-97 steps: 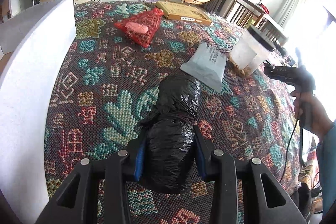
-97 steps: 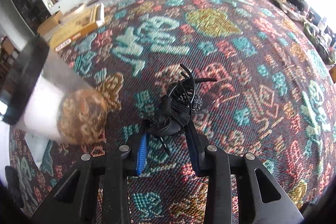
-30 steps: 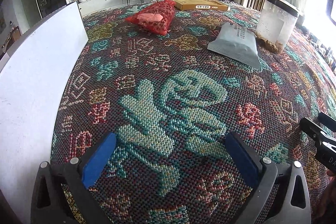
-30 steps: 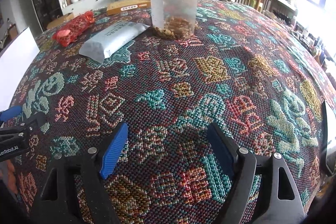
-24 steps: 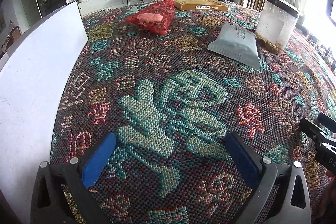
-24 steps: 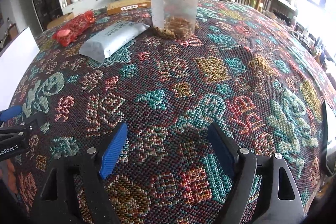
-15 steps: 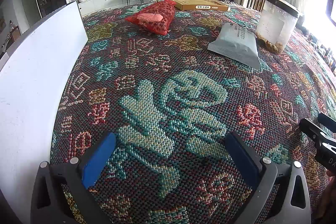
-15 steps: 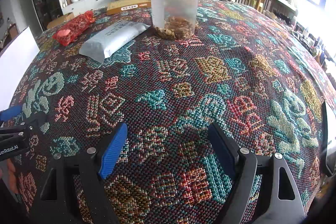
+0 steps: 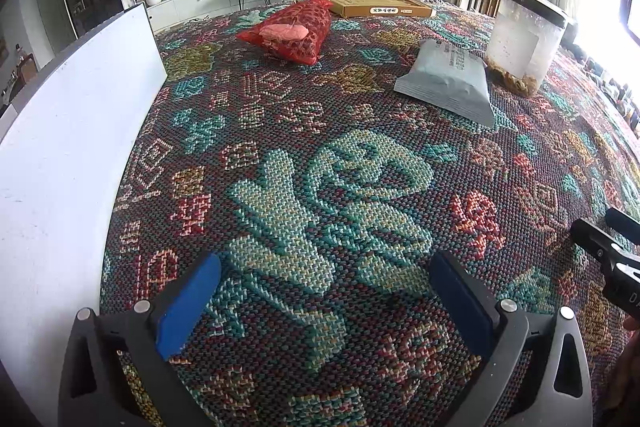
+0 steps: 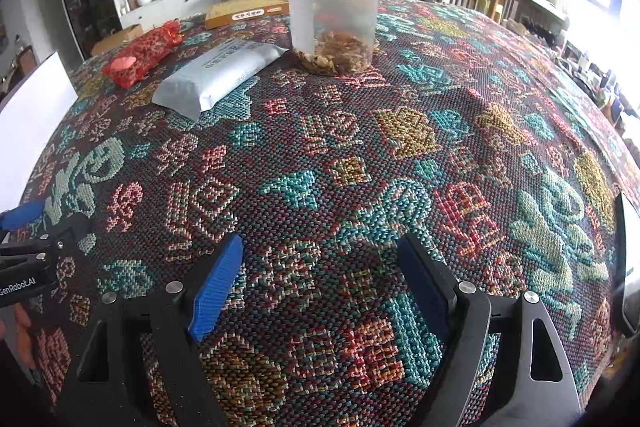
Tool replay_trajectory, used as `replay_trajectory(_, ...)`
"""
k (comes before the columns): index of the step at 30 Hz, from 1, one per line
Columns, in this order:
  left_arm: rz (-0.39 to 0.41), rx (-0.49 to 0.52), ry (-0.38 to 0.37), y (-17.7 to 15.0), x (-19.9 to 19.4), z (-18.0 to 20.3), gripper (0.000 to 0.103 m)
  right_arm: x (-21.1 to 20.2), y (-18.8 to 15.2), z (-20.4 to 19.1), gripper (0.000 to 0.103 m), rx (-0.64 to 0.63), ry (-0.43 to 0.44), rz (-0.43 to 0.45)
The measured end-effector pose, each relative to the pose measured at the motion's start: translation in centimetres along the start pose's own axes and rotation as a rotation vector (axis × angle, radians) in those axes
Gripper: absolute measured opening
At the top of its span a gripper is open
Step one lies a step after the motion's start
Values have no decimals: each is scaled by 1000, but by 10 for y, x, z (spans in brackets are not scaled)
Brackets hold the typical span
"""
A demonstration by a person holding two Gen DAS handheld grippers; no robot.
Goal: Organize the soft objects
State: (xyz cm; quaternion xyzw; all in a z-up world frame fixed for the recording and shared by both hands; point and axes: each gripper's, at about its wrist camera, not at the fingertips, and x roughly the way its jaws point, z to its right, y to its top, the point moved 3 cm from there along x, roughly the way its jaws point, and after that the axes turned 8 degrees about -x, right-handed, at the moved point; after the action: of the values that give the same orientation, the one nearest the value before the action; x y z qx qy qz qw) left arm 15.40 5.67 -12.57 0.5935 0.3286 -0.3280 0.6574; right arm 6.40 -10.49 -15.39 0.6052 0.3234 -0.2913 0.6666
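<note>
Red mesh bag (image 9: 294,34) and grey pouch (image 9: 448,82), flat on cloth.

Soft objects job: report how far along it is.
Done: nothing visibly sorted. In hand: nothing; left gripper open, right gripper opening, both empty above the patterned cloth. Left: red mesh bag and grey pouch beside the jar.

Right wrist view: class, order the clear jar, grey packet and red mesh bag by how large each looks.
1. clear jar
2. grey packet
3. red mesh bag

The bag lies farthest off, so its true size stays unsure.
</note>
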Motion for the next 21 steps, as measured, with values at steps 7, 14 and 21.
replay_trajectory(7, 12, -18, 4, -6, -3, -7, 103, 22, 82, -19, 83, 134, 218, -58)
replay_trajectory(14, 13, -21, -1, -5, -2, -7, 103, 109, 157, -68, 85, 193, 171, -216)
replay_trajectory(21, 12, -21, 0, -5, -2, -7, 103, 71, 121, -85, 69, -56, 136, -129)
